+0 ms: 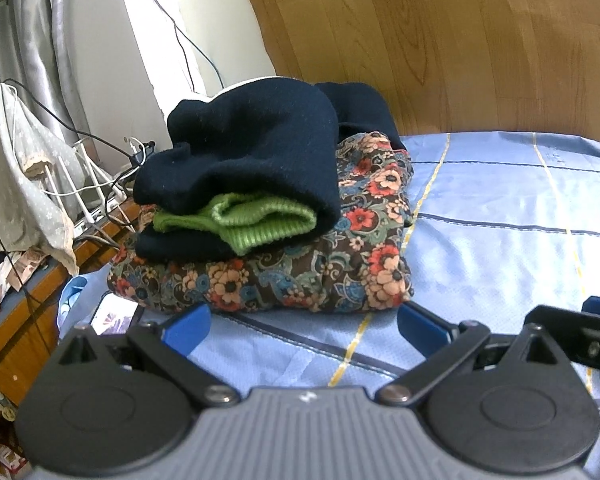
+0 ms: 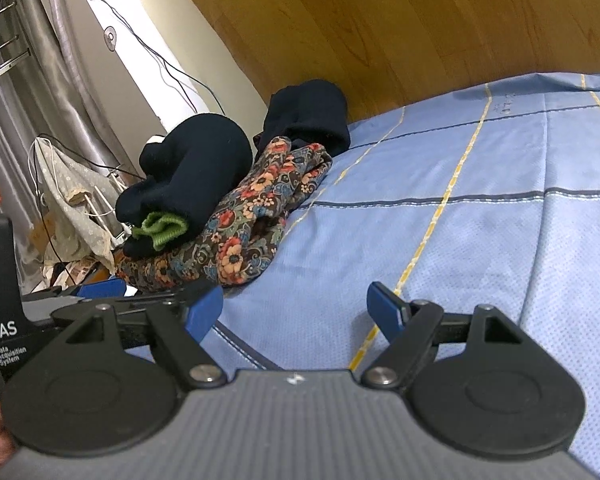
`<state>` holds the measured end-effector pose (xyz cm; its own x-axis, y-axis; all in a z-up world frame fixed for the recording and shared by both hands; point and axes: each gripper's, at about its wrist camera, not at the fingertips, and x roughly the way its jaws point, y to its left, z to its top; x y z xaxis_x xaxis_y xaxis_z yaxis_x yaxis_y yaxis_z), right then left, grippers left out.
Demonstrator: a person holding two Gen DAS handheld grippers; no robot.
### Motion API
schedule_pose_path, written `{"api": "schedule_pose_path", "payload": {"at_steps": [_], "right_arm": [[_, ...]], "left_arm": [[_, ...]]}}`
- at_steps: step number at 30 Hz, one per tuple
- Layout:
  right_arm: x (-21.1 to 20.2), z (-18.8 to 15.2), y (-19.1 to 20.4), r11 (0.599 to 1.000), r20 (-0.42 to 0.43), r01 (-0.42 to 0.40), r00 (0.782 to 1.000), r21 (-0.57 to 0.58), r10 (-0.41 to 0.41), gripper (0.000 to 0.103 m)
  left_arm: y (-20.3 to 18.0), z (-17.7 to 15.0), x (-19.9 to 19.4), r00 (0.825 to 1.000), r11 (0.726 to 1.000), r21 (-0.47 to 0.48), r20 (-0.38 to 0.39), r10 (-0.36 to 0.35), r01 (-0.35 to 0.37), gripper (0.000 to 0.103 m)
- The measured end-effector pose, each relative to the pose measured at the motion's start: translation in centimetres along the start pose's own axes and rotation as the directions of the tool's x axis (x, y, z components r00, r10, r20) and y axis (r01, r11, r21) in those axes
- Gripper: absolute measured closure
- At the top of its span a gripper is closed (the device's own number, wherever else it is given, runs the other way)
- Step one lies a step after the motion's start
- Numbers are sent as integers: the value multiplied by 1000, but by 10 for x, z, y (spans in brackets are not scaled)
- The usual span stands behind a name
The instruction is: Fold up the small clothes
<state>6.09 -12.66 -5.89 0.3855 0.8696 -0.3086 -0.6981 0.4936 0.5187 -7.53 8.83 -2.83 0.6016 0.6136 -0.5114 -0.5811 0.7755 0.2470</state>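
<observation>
Both empty, the left hand-held gripper [image 1: 304,326] and right hand-held gripper [image 2: 296,308] are gaping wide; the folded stack [image 1: 268,216] is lying just ahead, so approaching low should avoid toppling it.

Bedsheet [image 2: 480,240] open to the right w/ free passage; folded clothes stack [image 1: 268,216] blocks left, headboard [image 1: 460,40] behind.

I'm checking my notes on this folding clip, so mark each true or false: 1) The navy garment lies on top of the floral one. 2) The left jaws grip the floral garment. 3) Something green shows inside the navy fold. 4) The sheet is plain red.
1) True: the navy garment rests on the floral garment.
2) False: the left gripper is open and empty, short of the pile.
3) True: a green knit piece pokes out.
4) False: the bed sheet is light blue with yellow and dark lines.
</observation>
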Motion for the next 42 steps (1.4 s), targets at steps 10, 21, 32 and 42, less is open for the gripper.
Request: {"api": "schedule_pose_path", "payload": {"at_steps": [10,21,32,42], "right_arm": [[0,0,0,1000,7,-1,1000,10,1,22],[-1,0,-1,1000,7,-3,1000,11,3,21],[-1,0,-1,1000,7,-3,1000,11,3,21],[-1,0,-1,1000,7,-4,1000,13,3,21]], "left_arm": [[4,2,1,1000,1000,-9,-4,14,-14,0],[3,4,0,1000,999,17,6,27,-27,0],[-1,6,0,999,999,38,-39,36,-35,0],[0,8,-1,999,999,31,-40,34,-33,0]]}}
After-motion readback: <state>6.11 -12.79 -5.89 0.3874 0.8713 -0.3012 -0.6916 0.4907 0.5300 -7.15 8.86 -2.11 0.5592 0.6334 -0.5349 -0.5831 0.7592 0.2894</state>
